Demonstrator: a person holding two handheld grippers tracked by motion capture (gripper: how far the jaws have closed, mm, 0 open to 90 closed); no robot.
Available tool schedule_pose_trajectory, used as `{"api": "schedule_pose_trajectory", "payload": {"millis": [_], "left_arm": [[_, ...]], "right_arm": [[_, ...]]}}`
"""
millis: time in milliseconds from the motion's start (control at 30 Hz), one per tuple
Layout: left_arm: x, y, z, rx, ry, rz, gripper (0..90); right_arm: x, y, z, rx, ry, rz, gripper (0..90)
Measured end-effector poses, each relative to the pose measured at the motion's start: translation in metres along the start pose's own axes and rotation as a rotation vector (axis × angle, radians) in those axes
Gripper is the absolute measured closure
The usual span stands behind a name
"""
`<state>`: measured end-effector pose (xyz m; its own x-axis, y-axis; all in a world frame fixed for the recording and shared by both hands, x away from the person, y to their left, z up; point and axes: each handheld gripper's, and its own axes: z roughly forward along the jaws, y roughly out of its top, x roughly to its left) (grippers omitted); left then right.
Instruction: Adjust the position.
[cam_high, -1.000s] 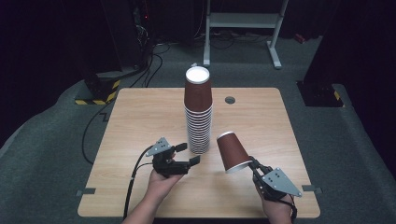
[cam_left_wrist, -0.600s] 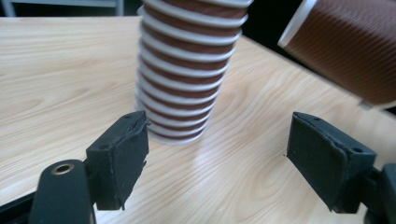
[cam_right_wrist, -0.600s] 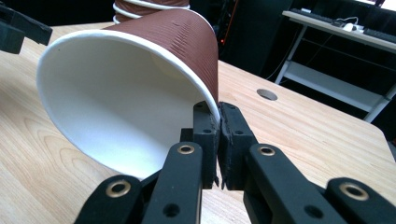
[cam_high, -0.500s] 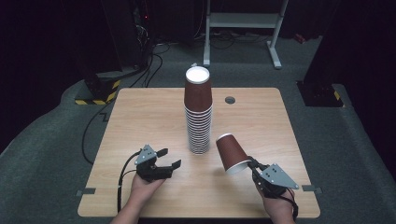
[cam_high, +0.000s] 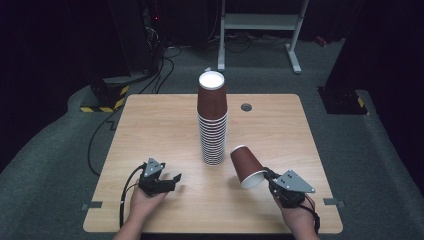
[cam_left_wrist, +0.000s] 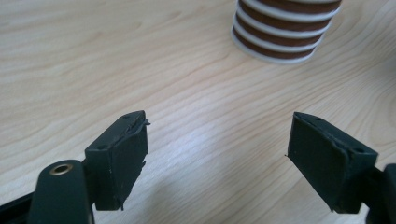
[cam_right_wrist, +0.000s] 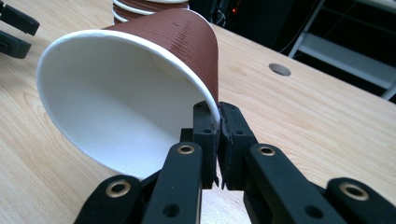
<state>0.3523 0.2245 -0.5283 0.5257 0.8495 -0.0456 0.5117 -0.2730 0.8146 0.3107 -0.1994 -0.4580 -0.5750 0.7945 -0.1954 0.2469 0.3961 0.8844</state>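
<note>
The wooden table (cam_high: 165, 125) takes up the middle of the high view, with a small round grommet hole (cam_high: 246, 107) at about one o'clock from its centre. Near the centre stands the stack of brown paper cups (cam_high: 213, 122), upside down, white rims ringed down its lower half and a white base on top; its bottom rims also show at one o'clock in the left gripper view (cam_left_wrist: 285, 32).

The single brown cup (cam_high: 246, 166) is at about five o'clock from the stack's foot, close to it but apart, tilted with its white mouth facing the person's near right. The right gripper (cam_high: 272, 181), at four o'clock from the table's centre, has its jaws pinched together on that cup's rim (cam_right_wrist: 126, 88), one pad inside the wall and one outside, so the cup hangs off the jaw tips above the tabletop.

The left gripper (cam_high: 172, 181) sits at seven o'clock from the stack, well apart from it, low over bare wood. Its jaws have just been opening a little; they stand parted with nothing between them (cam_left_wrist: 217, 140).
</note>
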Motion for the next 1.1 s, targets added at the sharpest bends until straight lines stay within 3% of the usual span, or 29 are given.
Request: {"api": "schedule_pose_trajectory", "payload": {"millis": [467,800,1100], "left_arm": [[0.000,-0.005,0.002,0.027,-0.048,-0.025,20.3],[0.004,-0.005,0.002,0.027,-0.078,-0.052,20.1],[0.004,-0.005,0.002,0.019,-0.084,-0.049,20.3]], "right_arm": [[-0.002,0.009,0.005,0.099,0.050,-0.007,86.0],[-0.010,0.017,0.007,0.182,0.069,0.015,86.0],[-0.023,0.024,0.007,0.317,0.112,0.068,86.0]]}}
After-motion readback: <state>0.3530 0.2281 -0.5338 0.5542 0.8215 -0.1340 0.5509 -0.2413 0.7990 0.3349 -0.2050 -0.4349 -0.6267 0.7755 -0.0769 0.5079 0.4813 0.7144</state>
